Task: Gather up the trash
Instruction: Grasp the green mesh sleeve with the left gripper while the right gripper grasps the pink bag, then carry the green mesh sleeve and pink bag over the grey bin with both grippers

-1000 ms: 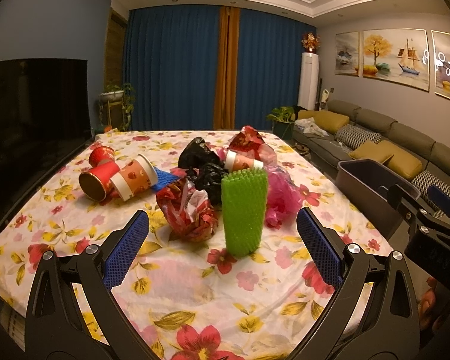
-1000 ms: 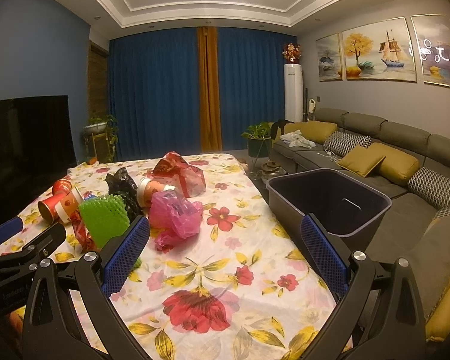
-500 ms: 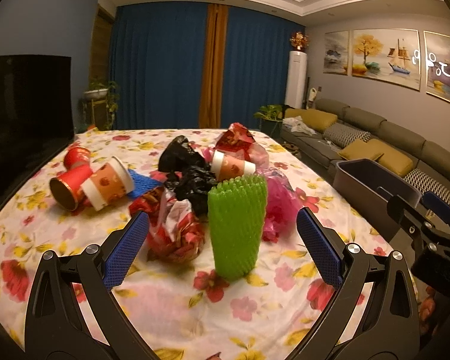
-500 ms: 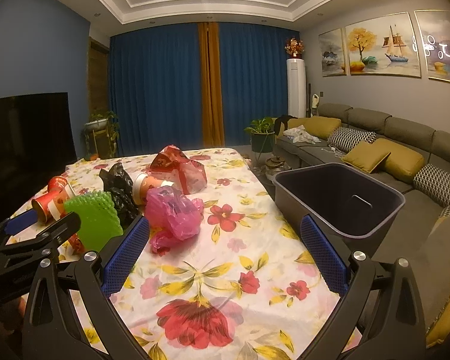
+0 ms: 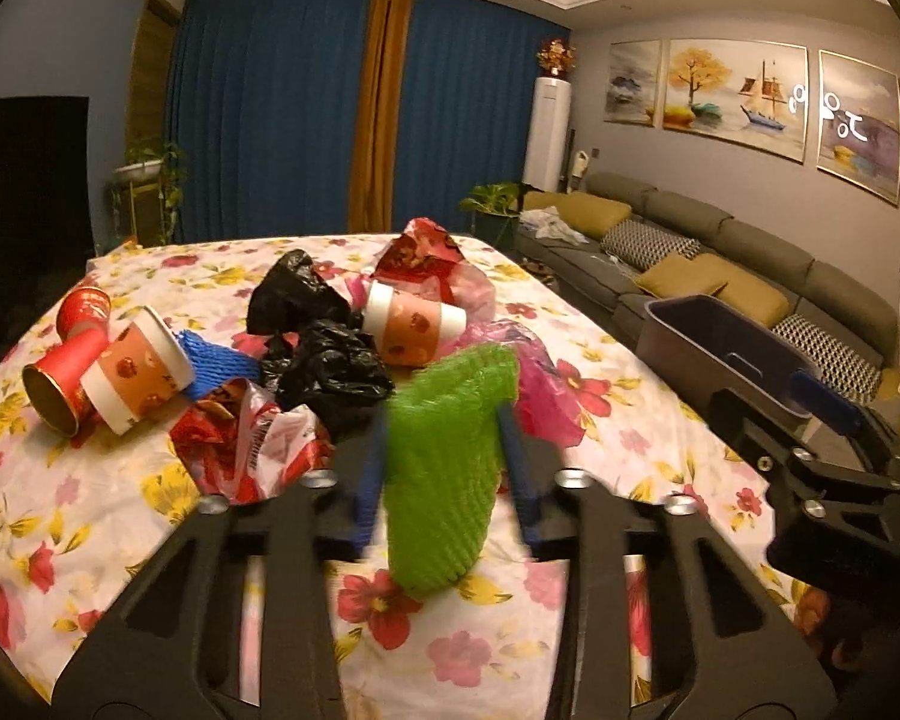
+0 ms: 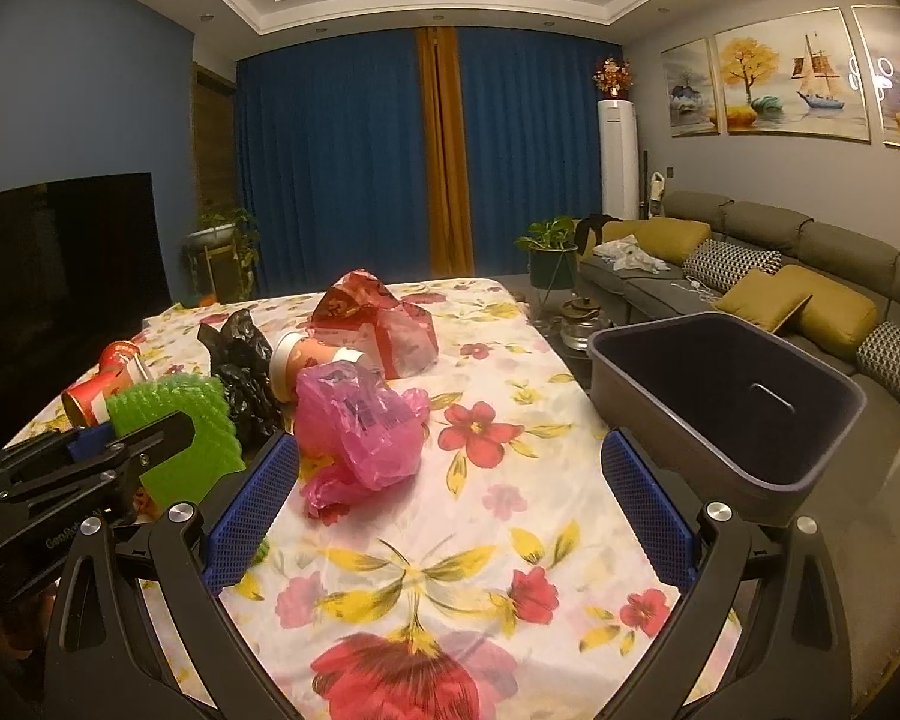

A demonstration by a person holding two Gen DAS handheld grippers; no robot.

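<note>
Ribbed green foam sleeve (image 5: 447, 468), glossy black plastic bag (image 5: 330, 363), floral cloth tablecloth (image 6: 480, 546)

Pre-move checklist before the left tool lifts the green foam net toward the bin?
1. Left tool closed on green foam net: ok, a finger on each side.
2. Grip firm: cannot tell, image blurred.
3. Net free of neighbouring trash: cannot tell, red printed bag and pink bag sit close.
4. Grey bin empty and open: ok.
5. Right tool out of the way: not ok, open between net and bin.
</note>
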